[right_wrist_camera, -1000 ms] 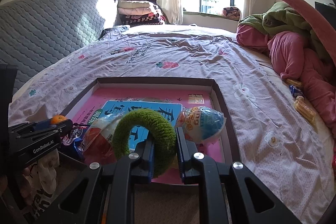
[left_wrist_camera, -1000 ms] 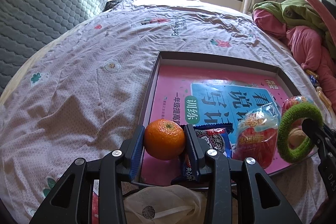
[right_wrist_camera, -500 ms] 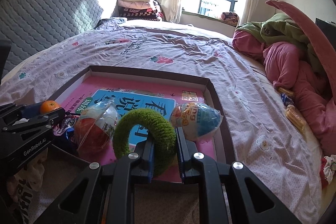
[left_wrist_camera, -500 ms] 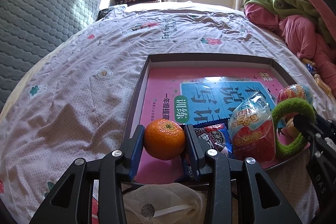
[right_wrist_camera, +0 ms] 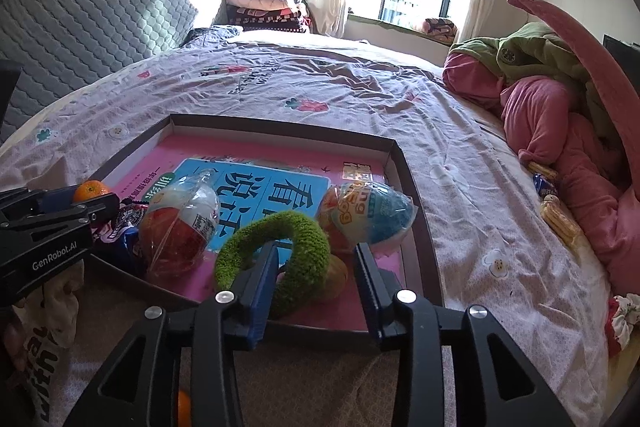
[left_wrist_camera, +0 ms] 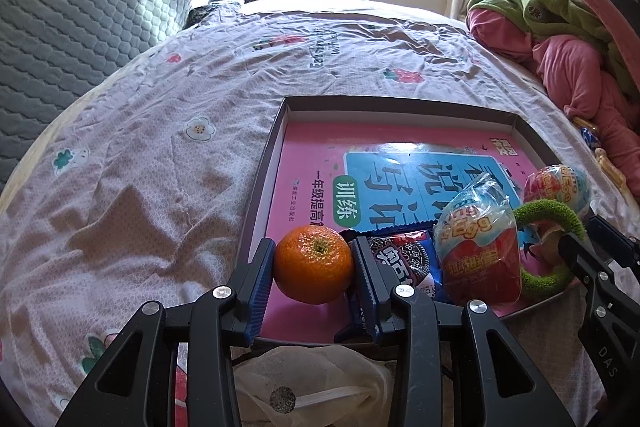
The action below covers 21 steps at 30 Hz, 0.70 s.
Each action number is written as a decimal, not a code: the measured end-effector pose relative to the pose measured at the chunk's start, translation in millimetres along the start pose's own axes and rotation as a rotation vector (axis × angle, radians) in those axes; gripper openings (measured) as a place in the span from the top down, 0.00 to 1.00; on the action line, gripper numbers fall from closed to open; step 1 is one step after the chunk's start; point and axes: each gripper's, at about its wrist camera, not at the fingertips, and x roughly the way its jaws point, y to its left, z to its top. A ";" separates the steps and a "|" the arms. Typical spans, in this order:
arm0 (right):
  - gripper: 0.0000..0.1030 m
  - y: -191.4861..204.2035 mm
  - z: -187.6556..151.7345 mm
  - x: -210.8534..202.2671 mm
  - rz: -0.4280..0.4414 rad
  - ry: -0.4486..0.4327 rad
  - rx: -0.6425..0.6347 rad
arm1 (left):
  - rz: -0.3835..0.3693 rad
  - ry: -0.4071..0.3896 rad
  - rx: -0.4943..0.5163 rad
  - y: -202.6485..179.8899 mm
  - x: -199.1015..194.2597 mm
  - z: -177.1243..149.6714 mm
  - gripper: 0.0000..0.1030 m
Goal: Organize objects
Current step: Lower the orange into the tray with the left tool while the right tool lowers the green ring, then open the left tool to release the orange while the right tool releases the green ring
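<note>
A shallow brown box [left_wrist_camera: 267, 163] [right_wrist_camera: 416, 187] lies on the bed with a pink and blue book [left_wrist_camera: 404, 171] [right_wrist_camera: 260, 183] in it. My left gripper [left_wrist_camera: 314, 269] is shut on an orange tangerine [left_wrist_camera: 314, 269] [right_wrist_camera: 90, 190] over the box's near left corner. My right gripper [right_wrist_camera: 316, 261] is open; the green fuzzy ring [right_wrist_camera: 280, 247] [left_wrist_camera: 548, 211] rests between its fingers in the box, touching the left finger only. Two wrapped toy eggs [right_wrist_camera: 180, 223] [right_wrist_camera: 372, 211] and a cookie packet [left_wrist_camera: 400, 259] lie in the box.
The purple flowered bedsheet [left_wrist_camera: 160, 147] spreads around the box. A pile of pink and green clothes [right_wrist_camera: 560, 115] lies at the right. Snack packets [right_wrist_camera: 556, 215] lie beside it. A white cloth bag [left_wrist_camera: 312, 383] sits below my left gripper.
My right gripper has opened and released the green ring, which now rests in the box. My left gripper still holds the tangerine and has hardly moved.
</note>
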 end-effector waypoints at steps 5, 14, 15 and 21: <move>0.59 -2.5 -1.4 -4.7 -0.006 -0.004 -0.001 | -0.004 0.005 -0.001 1.1 -3.1 -1.6 0.61; 0.58 -4.9 -2.6 -9.0 -0.005 -0.010 -0.004 | -0.026 0.021 -0.030 8.2 -2.8 -2.8 0.60; 0.58 -5.2 -2.8 -9.3 -0.005 -0.010 -0.005 | -0.027 0.024 -0.036 9.8 -2.6 -2.7 0.60; 0.58 -7.4 -1.4 -12.0 -0.006 -0.015 0.002 | -0.045 0.030 -0.045 12.9 -1.8 -2.8 0.60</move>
